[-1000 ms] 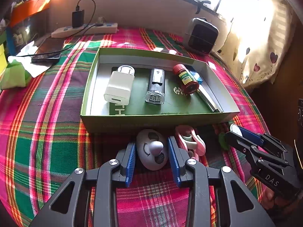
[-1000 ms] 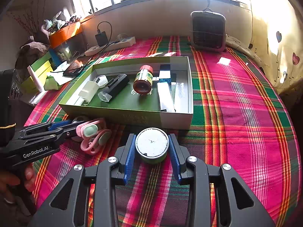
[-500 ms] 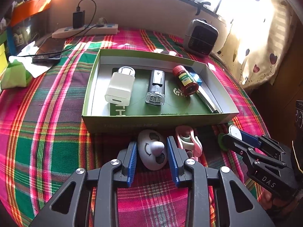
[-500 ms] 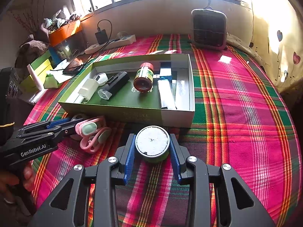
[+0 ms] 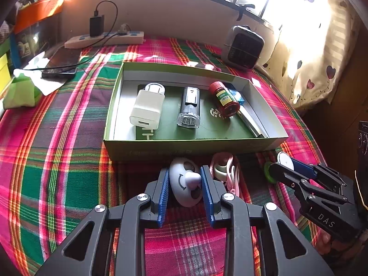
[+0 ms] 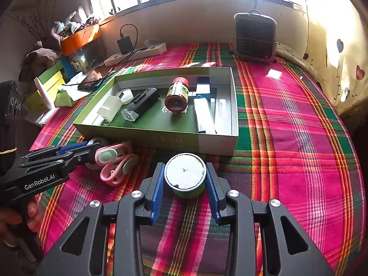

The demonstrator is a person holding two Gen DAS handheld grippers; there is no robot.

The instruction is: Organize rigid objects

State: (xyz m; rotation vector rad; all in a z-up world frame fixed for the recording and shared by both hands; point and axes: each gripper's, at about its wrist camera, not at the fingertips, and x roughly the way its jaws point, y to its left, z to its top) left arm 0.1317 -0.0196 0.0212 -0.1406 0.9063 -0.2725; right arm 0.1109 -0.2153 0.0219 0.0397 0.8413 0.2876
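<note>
A green and white box [image 5: 191,147] [image 6: 216,143] lies on the plaid cloth. It holds a white charger [image 5: 147,109], a black flashlight [image 5: 189,107], a red-capped bottle [image 5: 224,100] and a silver stick [image 6: 203,116]. My left gripper [image 5: 185,180] is shut on a white oval gadget [image 5: 184,181] just in front of the box. My right gripper [image 6: 185,176] is shut on a round green tin with a white lid [image 6: 185,171], also in front of the box. A pink clip-like item [image 6: 116,162] lies between the two grippers.
A small heater [image 6: 255,38] stands at the back. A power strip with a black adapter [image 5: 103,38], a phone [image 5: 62,63] and green and yellow boxes [image 6: 49,80] sit at the left. The cloth's right side drops off near a curtain [image 5: 317,53].
Both grippers have closed in on their objects and edged slightly nearer the box. The white gadget and the green tin now sit gripped between the pads.
</note>
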